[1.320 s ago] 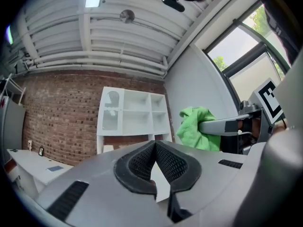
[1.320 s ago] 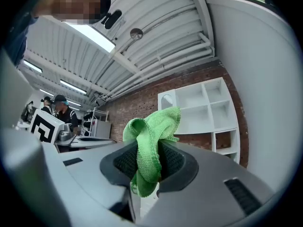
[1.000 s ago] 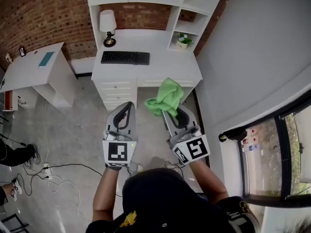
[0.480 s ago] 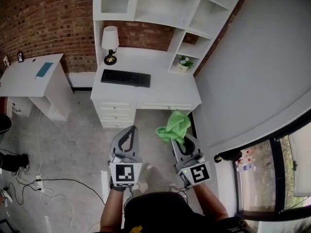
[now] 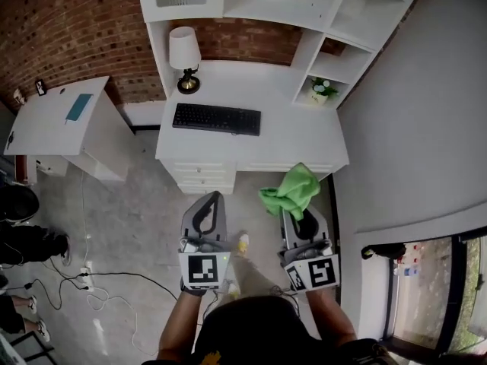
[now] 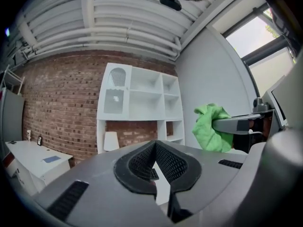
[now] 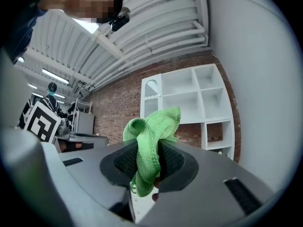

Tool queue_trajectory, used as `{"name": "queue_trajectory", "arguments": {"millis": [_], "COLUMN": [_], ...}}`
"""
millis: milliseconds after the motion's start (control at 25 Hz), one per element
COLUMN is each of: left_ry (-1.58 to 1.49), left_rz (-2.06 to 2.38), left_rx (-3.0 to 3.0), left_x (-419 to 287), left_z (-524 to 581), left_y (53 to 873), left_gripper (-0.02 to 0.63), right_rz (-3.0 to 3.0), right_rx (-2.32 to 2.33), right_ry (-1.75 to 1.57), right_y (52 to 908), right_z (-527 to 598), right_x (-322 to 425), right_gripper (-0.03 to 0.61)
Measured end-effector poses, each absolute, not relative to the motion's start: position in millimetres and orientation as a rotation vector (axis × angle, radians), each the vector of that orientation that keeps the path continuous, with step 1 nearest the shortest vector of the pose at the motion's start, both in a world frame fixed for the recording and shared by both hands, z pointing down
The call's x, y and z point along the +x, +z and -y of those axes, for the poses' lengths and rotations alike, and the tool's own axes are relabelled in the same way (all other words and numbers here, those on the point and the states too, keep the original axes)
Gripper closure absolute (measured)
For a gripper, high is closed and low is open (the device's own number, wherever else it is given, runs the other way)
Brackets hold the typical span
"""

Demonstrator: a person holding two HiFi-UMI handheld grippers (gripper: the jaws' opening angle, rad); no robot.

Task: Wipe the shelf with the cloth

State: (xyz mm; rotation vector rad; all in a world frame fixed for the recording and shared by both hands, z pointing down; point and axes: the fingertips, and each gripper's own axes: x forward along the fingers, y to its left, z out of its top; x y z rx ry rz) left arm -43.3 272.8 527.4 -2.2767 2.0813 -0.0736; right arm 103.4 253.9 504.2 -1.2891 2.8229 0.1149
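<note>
A green cloth [image 5: 291, 191] is bunched between the jaws of my right gripper [image 5: 298, 210], which is shut on it; the same cloth [image 7: 150, 141] sticks up in the right gripper view. My left gripper [image 5: 210, 206] is held beside it, shut with nothing between its jaws [image 6: 156, 167]. Both are held over the floor in front of a white desk [image 5: 289, 144]. The white shelf unit [image 5: 304, 21] rises from the desk's back and right side; its cubbies [image 7: 189, 100] show ahead of both grippers.
On the desk stand a black keyboard [image 5: 217, 119], a white lamp [image 5: 184, 57] and a small potted plant [image 5: 323, 90] in a low cubby. A second white table [image 5: 61, 120] stands at left. Cables [image 5: 106, 291] lie on the floor; a grey wall [image 5: 426, 128] is at right.
The desk and shelf have shifted in the head view as the person moved. Both grippers sit lower in that view, the cloth still held in the right one.
</note>
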Motion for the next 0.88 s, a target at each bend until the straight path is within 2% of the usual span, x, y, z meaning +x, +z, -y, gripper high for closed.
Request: {"name": "queue_trajectory", "arguments": {"millis": [480, 880], "left_ry": [-0.271, -0.333], "left_rz": [-2.076, -2.101], "left_rx": [-2.309, -2.284], "left_x": [-56, -67], "left_z": [-97, -30], "left_y": [544, 533], "left_gripper": [0.597, 0.597], "right_rz": [-2.755, -2.792], "right_rx": [-1.231, -1.101], "right_ry": [-0.114, -0.124], "right_y": [529, 526], "right_z": [-70, -4], "right_x": [94, 66], "right_gripper": [0.492, 0.492]}}
